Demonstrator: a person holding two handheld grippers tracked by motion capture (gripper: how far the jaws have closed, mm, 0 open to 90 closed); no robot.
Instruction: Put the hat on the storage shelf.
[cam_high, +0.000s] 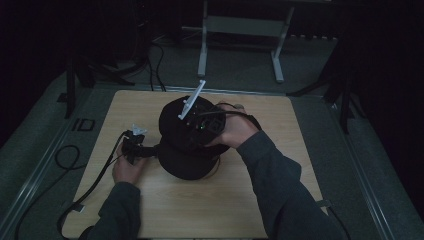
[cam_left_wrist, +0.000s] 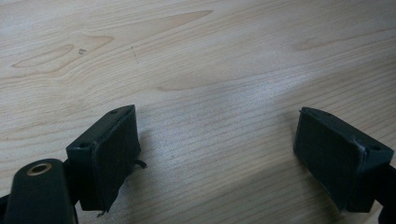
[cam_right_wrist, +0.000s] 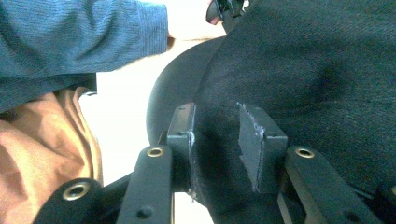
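While left jaws frame bare table (cam_left_wrist: 210, 70), right jaws pinch black hat (cam_right_wrist: 303, 70).

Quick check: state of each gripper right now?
Left gripper: open, nothing between its jaws.
Right gripper: jaws around a fold of the black hat; grip cannot be told.

1. Black hat (cam_high: 187, 160): dark felt-like fabric, round crown, wide brim.
2. Lies near the middle of the light wood tabletop (cam_high: 150, 210), brim edge towards the person.
3. In the right gripper view its fabric (cam_right_wrist: 299, 70) bulges between the jaws; pad contact unclear.
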